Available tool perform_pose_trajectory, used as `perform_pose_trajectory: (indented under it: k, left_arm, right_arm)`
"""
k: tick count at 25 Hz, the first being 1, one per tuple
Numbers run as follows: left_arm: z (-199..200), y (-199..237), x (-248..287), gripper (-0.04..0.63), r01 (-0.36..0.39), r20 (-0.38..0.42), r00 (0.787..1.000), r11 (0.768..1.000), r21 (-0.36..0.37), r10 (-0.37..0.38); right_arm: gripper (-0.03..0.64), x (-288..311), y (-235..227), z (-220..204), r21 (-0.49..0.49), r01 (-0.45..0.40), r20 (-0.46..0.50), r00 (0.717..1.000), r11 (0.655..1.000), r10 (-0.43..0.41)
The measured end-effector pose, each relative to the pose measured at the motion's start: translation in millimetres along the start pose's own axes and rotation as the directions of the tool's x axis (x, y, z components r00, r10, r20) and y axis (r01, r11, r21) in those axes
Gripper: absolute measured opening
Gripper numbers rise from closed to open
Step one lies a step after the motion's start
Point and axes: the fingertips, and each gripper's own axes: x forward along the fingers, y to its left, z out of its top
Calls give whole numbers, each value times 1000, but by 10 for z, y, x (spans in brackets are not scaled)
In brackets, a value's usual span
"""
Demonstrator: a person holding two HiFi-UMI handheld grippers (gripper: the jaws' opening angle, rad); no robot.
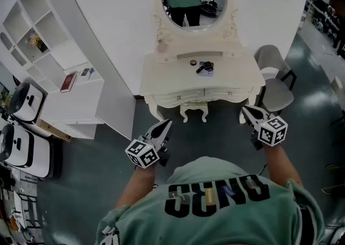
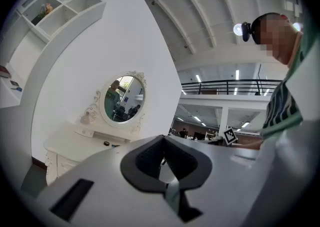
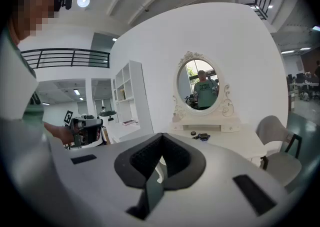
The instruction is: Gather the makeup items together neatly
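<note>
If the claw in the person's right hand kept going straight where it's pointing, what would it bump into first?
Probably the white dressing table, near its front edge. The right claw aims at it with only open floor between. The makeup items lie farther back on top; depth is hard to judge.

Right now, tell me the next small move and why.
Probably step toward the dressing table: the makeup items lie on its top, while the left gripper and right gripper, both shut and empty, hang short of its front edge.
</note>
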Motion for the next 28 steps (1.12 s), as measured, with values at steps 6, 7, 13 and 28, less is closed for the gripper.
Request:
perform_pose_trajectory:
  k: [6,7,13,28]
  left_arm:
    - [18,-3,53,9,5,8,1000,1000,-16,-5]
    - [12,-17,69,9,6,7,1000,1000,-14,-6]
    - [9,-77,192,9,10,1,1000,1000,0,-10]
    - [-134,-395,1108,9,24,13,1000,999,-21,-24]
  right_arm:
    - [-6,2,-66,3,3,1,4,1000,1000,-1]
    - [-6,-7,-80,0,3,0,5,1000,1000,0]
    - [-6,-47,-189,43,13,-8,24,1000,1000,7]
    - [-6,-328,-988,161,-5,-48,16,999,999,49]
